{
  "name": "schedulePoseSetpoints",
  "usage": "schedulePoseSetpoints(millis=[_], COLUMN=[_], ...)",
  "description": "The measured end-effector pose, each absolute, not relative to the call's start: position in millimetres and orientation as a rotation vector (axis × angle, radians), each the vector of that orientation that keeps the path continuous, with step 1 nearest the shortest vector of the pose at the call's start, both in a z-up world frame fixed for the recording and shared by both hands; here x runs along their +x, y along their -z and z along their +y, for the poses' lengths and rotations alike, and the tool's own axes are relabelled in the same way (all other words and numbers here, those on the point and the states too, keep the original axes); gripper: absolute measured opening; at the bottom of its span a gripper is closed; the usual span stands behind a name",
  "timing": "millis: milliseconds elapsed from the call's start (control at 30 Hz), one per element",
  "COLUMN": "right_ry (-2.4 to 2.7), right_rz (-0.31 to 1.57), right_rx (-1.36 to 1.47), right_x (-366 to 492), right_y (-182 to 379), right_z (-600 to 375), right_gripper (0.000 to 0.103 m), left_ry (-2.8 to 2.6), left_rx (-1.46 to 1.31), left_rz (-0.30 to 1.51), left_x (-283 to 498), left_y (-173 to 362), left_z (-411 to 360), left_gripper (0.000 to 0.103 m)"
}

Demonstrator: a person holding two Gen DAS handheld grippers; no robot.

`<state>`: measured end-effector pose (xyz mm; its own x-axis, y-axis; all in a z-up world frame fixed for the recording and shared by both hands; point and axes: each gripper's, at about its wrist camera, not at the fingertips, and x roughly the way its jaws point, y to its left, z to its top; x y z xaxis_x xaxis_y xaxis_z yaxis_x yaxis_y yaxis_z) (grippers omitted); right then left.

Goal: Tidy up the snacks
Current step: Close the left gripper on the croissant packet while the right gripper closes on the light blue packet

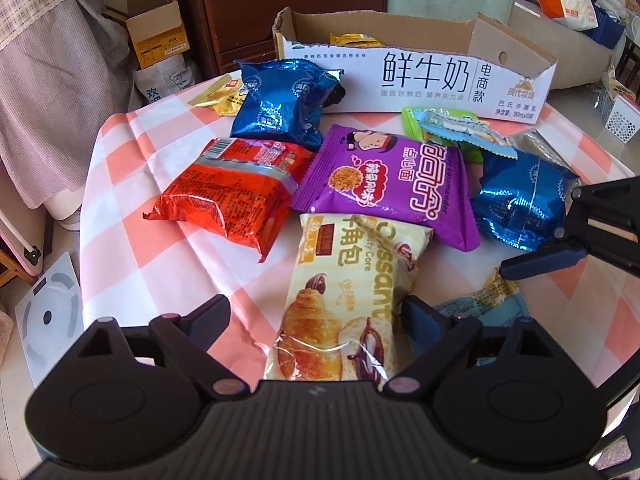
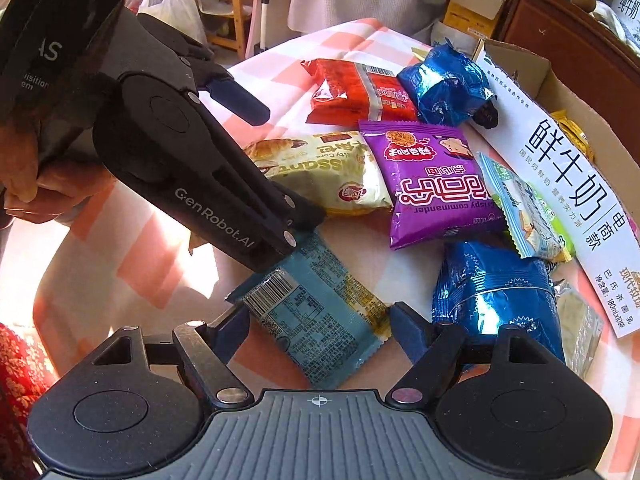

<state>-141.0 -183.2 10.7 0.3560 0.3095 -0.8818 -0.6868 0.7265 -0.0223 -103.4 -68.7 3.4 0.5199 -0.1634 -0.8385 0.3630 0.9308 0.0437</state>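
Probably light and crinkly (slippery film), the pale-blue packet point(image 2: 316, 320) beside the croissant pack point(image 2: 320, 172) lies between the released right claw point(image 2: 318, 320), best pinched across its flat middle.

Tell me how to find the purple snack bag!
Start at the long white milk box at the back of the checked table. Just in front of its middle lies the purple bag, between the red bag and a blue foil bag, its near edge overlapping the croissant pack. It is the only purple one, with a cartoon face.
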Motion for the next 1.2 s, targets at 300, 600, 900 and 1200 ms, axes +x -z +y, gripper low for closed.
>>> schedulePoseSetpoints(millis=[300,600,900,1200], right_ry=[-0.704,-0.749,-0.749,-0.705], right_rz=[0.972,0.934,0.985,1.065], right_rx=[-0.454,-0.495,-0.459,-0.373], right_x=[-140,-138,-133,-131], right_y=[-16,-13,-5,-9], right_z=[-178,-167,-173,-185], right_gripper=[0.084,0.088,0.089,0.059], left_ry=[0.320,0.333,0.364,0.372], left_rx=[0.193,0.181,0.225,0.244], left_rz=[1.013,0.991,0.985,0.982], left_x=[-101,-101,-105,-110], left_y=[-2,-3,0,-4], left_z=[-58,-58,-65,-67], left_gripper=[0.072,0.077,0.064,0.052])
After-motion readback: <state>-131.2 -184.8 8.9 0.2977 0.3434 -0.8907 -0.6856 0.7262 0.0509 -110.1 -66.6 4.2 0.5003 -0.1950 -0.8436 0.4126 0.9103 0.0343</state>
